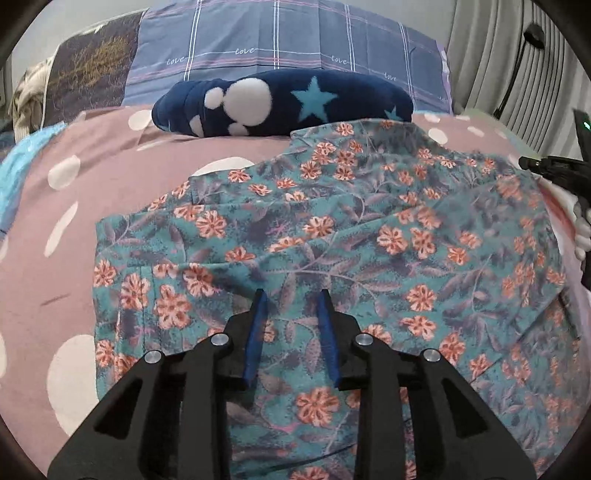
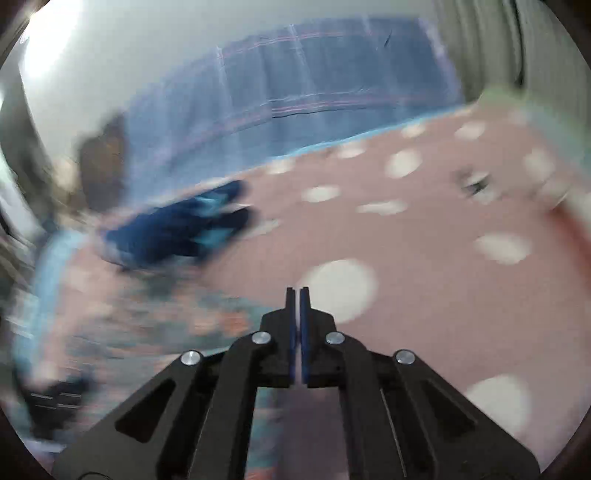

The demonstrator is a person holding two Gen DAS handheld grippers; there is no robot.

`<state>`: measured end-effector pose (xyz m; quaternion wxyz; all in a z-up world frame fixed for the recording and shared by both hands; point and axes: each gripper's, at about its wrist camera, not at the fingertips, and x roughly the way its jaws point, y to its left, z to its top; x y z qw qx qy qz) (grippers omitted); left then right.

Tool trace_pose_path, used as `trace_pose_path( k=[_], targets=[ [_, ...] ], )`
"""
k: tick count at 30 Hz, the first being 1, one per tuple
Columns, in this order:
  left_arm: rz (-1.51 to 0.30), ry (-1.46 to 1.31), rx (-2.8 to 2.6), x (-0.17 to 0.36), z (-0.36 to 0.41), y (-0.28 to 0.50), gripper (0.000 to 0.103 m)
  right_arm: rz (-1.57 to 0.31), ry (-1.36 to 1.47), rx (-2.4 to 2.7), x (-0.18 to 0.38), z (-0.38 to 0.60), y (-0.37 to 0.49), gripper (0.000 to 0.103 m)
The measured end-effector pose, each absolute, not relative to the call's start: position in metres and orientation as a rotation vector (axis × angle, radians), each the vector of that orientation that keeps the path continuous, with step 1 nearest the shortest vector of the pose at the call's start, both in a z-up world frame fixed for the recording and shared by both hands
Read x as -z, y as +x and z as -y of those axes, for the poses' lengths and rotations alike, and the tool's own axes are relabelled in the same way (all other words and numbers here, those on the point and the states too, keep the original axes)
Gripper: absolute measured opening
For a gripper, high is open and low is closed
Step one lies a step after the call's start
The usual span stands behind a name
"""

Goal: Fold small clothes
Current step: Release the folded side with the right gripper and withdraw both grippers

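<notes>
A teal garment [image 1: 351, 229] printed with orange flowers lies spread and partly folded on the pink dotted bedsheet [image 1: 74, 206]. My left gripper [image 1: 292, 295] hovers low over its near part, open, with only the flat cloth showing between the blue pads. The right wrist view is blurred by motion. In it my right gripper [image 2: 298, 291] is shut with nothing between its pads, above the bare bedsheet [image 2: 424, 258], and the floral garment [image 2: 177, 325] lies to its left. The right gripper's black body [image 1: 554, 173] also shows at the right edge of the left wrist view.
A folded dark blue fleece [image 1: 280, 101] with white dots and light blue stars lies behind the garment, blurred in the right wrist view [image 2: 177, 236]. Blue plaid bedding [image 1: 288, 33] stands at the back. A pale curtain [image 1: 491, 55] hangs at the right.
</notes>
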<state>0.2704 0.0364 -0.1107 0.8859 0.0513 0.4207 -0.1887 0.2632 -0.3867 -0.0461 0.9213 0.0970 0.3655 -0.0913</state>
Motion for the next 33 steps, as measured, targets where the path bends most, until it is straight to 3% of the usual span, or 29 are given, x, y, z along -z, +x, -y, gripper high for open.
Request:
trace_pose_path(
  k=[4,9,12,16,19,22,25,33],
  targets=[
    [-0.866,0.154,0.372,0.113,-0.028,0.274,0.031,-0.836,0.164,0.208,0.080,0.394,0.278,0.000],
    [-0.879,0.121,0.390,0.113,-0.031,0.276,0.031,-0.766,0.229,-0.035,0.056,0.359,0.228,0.004],
    [-0.876,0.128,0.386,0.113,-0.030,0.275,0.032,-0.791,0.122,-0.204,0.054,0.308,0.192,0.007],
    [-0.852,0.102,0.367,0.099,-0.040,0.267,0.042,-0.934,-0.086,-0.026,0.114,0.295,0.188,0.007],
    [-0.813,0.076,0.393,0.079,-0.058,0.232,0.047,-0.905,0.053,-0.027,0.103,0.319,0.177,0.001],
    [-0.800,0.145,0.367,0.073,-0.077,0.187,0.058,-0.840,0.087,-0.051,0.081,0.320,0.143,0.009],
    [-0.854,0.165,0.341,0.084,-0.104,0.143,0.059,-0.843,0.090,-0.094,0.078,0.323,0.103,0.021],
    [-0.927,0.010,0.420,0.102,-0.153,0.062,0.060,-0.899,0.385,-0.141,0.107,0.371,-0.013,0.024]
  ],
)
